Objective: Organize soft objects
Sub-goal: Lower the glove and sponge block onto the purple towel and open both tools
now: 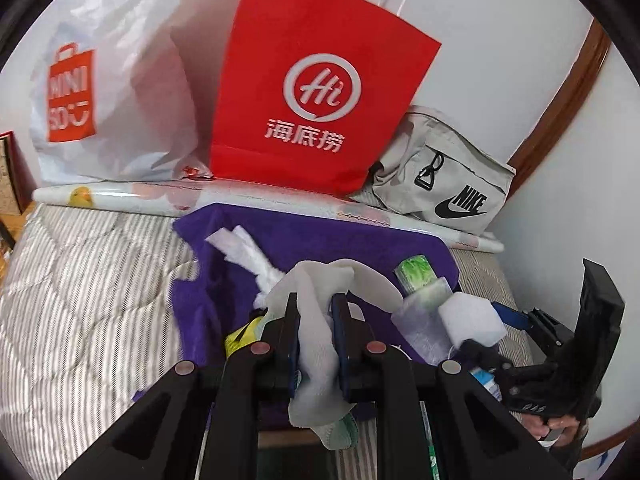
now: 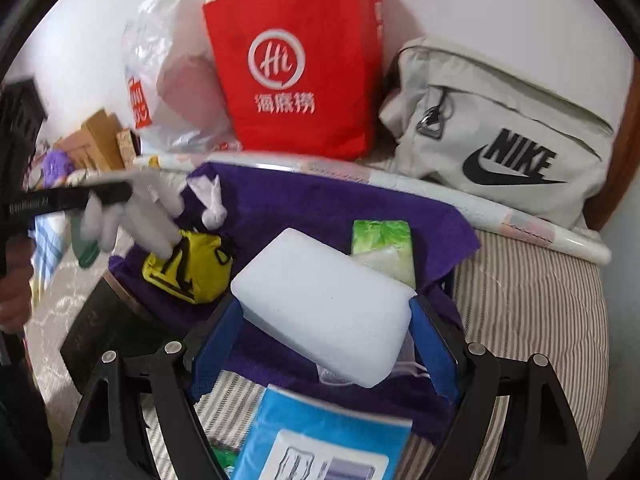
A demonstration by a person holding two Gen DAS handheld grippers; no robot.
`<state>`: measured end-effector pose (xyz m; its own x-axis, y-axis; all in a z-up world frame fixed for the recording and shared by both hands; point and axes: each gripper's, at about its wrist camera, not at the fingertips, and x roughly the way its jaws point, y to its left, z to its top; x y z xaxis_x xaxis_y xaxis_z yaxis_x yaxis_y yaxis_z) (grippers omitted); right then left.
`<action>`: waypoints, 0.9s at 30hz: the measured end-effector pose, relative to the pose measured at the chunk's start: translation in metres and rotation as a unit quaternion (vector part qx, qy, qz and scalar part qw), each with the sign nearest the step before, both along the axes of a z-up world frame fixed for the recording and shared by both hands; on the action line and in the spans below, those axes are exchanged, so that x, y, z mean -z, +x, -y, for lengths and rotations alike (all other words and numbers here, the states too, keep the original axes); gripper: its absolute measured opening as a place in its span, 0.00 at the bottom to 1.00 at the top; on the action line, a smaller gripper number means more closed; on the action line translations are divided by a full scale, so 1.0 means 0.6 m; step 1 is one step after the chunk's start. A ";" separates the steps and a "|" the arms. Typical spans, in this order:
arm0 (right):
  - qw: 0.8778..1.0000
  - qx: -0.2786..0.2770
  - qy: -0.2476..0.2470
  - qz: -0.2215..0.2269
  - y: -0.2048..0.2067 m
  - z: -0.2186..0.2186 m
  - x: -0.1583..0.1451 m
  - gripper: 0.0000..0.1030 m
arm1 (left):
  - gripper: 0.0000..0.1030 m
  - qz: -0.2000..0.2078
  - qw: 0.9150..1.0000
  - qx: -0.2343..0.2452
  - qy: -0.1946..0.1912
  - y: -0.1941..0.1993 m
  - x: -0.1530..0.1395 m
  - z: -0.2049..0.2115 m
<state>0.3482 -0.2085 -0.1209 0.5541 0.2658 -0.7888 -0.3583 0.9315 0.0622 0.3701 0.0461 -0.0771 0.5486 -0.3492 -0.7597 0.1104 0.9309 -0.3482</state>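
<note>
The left hand-held gripper (image 1: 316,320) pinched a limp white glove (image 1: 320,344) above the purple cloth (image 1: 360,240); the right hand-held gripper (image 2: 326,340) apparently clamped the white sponge (image 2: 320,300), which could slip sideways.

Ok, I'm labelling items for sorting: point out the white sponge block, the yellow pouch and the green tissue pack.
white sponge block (image 2: 324,304): right wrist view, middle of its top face.
yellow pouch (image 2: 200,264): right wrist view, centre of the yellow fabric.
green tissue pack (image 2: 382,236): right wrist view, upper green wrapper.
</note>
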 end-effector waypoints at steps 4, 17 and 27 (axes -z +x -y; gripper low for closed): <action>1.000 -0.022 -0.015 -0.010 0.016 -0.014 0.018 0.81 | 0.14 -0.010 1.000 0.009 -0.003 0.026 0.018 0.018; 0.997 -0.036 -0.026 -0.056 0.064 -0.030 0.062 0.81 | 0.15 -0.049 0.998 0.027 0.024 0.106 0.075 0.054; 0.997 -0.025 -0.022 -0.067 0.081 -0.033 0.067 0.87 | 0.42 -0.063 0.997 0.032 0.036 0.118 0.087 0.057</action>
